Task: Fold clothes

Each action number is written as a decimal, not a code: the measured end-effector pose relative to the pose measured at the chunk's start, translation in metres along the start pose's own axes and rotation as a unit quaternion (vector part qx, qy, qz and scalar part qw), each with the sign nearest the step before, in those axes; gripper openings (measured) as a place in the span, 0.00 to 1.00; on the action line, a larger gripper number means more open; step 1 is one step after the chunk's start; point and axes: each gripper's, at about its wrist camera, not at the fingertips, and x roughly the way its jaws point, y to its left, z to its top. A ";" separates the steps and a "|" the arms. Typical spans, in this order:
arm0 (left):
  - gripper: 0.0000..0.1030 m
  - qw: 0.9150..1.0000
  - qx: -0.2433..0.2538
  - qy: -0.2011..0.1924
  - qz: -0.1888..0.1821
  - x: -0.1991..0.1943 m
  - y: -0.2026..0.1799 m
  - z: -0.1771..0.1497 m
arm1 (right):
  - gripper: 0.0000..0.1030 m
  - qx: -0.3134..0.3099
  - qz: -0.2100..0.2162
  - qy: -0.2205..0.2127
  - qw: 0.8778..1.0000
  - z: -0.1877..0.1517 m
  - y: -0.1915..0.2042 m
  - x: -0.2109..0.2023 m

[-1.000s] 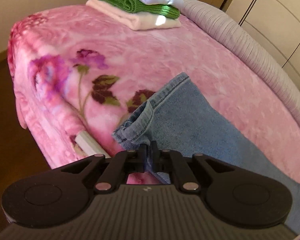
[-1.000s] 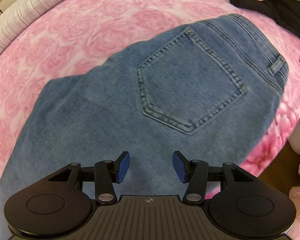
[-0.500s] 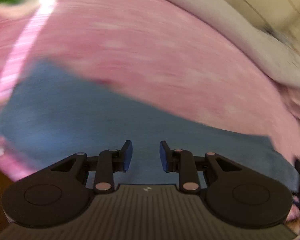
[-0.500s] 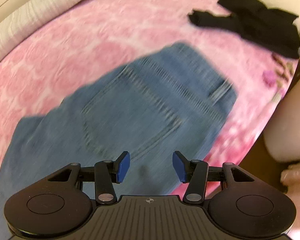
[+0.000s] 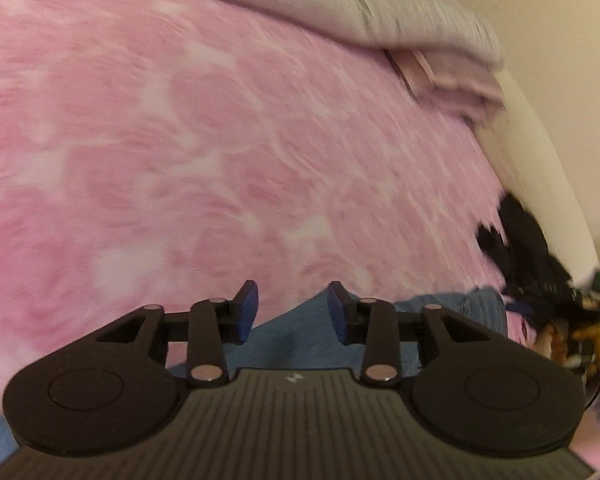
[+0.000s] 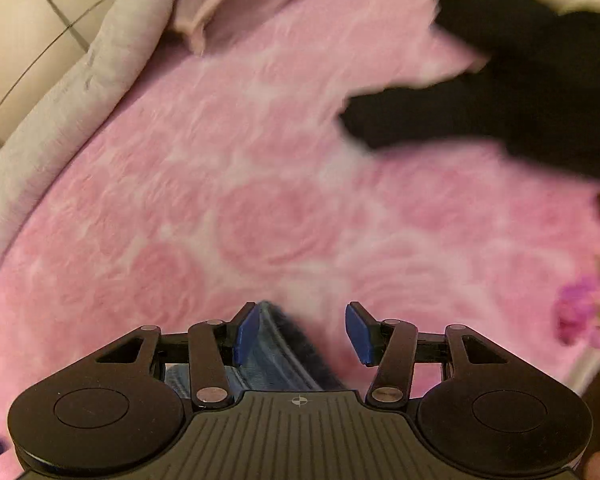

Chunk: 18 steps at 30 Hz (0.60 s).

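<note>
Denim of the blue jeans [image 5: 300, 340] is seen low in the left wrist view, spread on the pink rose-patterned blanket [image 5: 220, 140] beneath the left gripper [image 5: 292, 312], whose jaws are parted and grip nothing. Under the right gripper [image 6: 300, 332], jaws wide, a stitched jeans edge [image 6: 276, 348] lies nearer the left finger. Black clothing [image 6: 520, 92] lies well apart.

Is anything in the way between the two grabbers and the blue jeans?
Nothing visible. The jeans lie on the pink blanket right below the open left gripper, and their edge sits between the open right gripper's fingers. The black clothes lie farther off.
</note>
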 end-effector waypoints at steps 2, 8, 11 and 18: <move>0.34 0.999 0.009 0.034 -0.011 0.021 -0.001 0.010 | 0.51 0.014 0.047 0.060 0.997 0.008 -0.008 0.017; 0.36 0.987 -0.027 0.145 -0.069 0.087 0.007 0.034 | 0.52 0.042 0.116 0.126 0.984 0.022 -0.027 0.037; 0.36 0.972 -0.046 0.210 -0.093 0.116 0.011 0.039 | 0.52 0.034 0.130 0.137 0.981 0.023 -0.030 0.036; 0.00 0.975 -0.084 0.155 -0.137 0.125 0.009 0.040 | 0.16 -0.049 0.165 0.122 0.977 0.009 -0.014 0.026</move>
